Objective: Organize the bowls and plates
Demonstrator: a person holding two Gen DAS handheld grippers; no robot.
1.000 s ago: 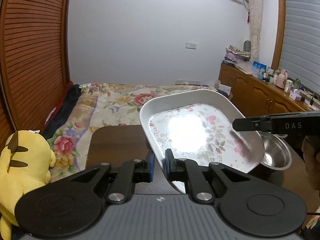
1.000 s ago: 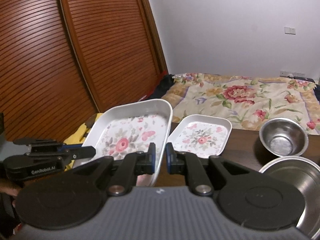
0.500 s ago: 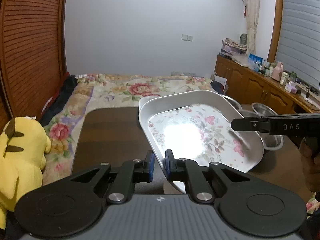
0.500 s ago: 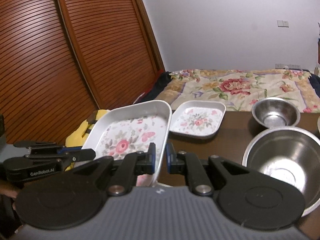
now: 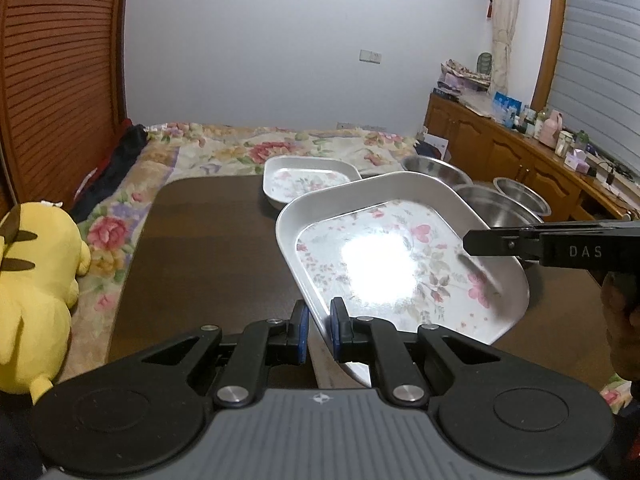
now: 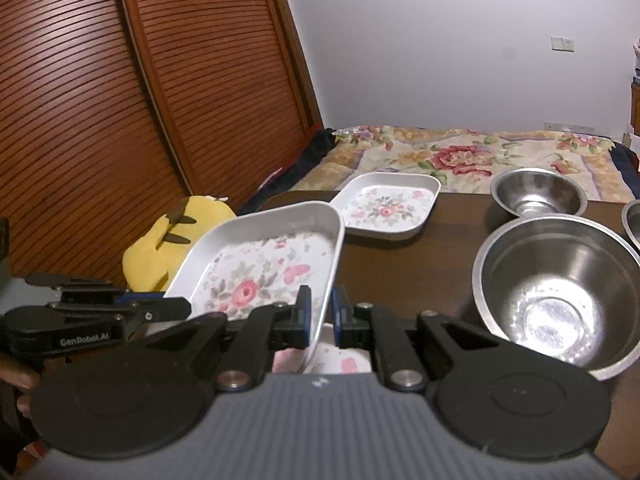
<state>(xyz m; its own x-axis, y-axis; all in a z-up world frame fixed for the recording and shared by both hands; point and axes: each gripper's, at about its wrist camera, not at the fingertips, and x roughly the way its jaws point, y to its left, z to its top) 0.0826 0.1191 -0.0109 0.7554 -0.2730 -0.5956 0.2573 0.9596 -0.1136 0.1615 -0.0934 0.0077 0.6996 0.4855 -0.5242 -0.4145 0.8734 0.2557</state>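
I've got the left gripper [image 5: 318, 334] and right gripper [image 6: 320, 316] both clamped on opposite rims of the big floral tray [image 5: 400, 256], two-handed to keep it level above the dark wood table [image 5: 208, 248]; smaller matching tray [image 6: 386, 210] sits behind, shiny steel bowls [image 6: 556, 288] beside, likely stacking next

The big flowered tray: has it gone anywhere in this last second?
The large tray came down toward the table, closer to the small tray and steel bowls. The left gripper and right gripper stayed clamped on its rim.
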